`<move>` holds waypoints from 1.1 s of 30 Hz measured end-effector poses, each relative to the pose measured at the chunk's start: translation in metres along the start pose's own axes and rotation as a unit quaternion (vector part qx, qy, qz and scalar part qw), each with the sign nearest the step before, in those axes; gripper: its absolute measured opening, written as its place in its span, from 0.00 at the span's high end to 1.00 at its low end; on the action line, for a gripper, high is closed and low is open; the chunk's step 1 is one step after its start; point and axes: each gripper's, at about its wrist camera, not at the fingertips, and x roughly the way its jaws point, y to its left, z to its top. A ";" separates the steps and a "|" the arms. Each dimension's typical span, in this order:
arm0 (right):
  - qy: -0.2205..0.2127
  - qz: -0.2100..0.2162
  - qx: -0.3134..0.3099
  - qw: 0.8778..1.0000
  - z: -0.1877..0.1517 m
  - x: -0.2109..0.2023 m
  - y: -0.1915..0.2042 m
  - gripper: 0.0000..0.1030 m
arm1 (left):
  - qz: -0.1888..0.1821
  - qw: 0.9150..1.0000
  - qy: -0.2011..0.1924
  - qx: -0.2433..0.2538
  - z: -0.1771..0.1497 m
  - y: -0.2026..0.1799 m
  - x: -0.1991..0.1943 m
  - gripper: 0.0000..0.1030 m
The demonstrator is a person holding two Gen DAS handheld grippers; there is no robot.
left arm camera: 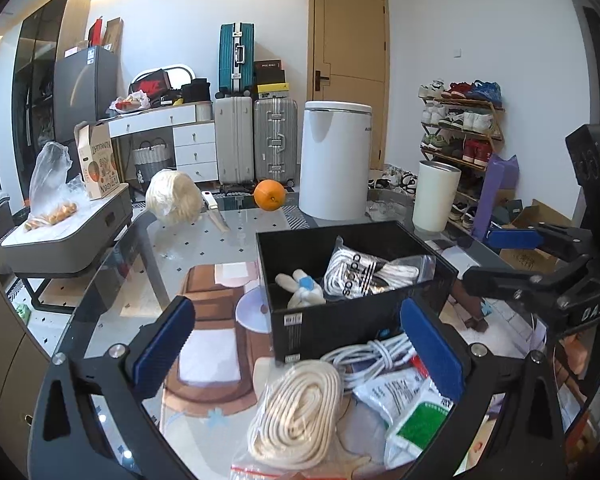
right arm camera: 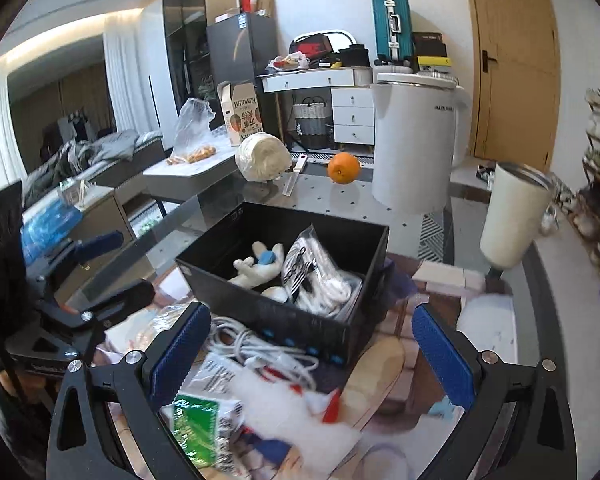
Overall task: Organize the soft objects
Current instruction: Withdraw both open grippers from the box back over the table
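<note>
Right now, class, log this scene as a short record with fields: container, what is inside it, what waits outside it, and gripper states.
container: black box, open top
inside: white plush toy; bagged white laces
outside, near side: cream rope coil; white cable bundle; green-and-white packet
left gripper: open, empty
right gripper: open, empty

The glass tabletop (left arm camera: 236, 236) carries a black box (left arm camera: 340, 320), a white cable bundle (left arm camera: 370, 354), coiled cream rope (left arm camera: 296, 412), packets (left arm camera: 412, 416), an orange (left arm camera: 269, 195), a kettle (left arm camera: 334, 160) and a tumbler (left arm camera: 436, 196).
</note>
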 end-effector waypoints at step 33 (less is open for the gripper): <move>0.035 -0.009 0.009 0.999 -0.051 -0.003 0.006 0.01 | 0.015 0.998 0.062 0.000 -0.044 0.008 0.000 0.00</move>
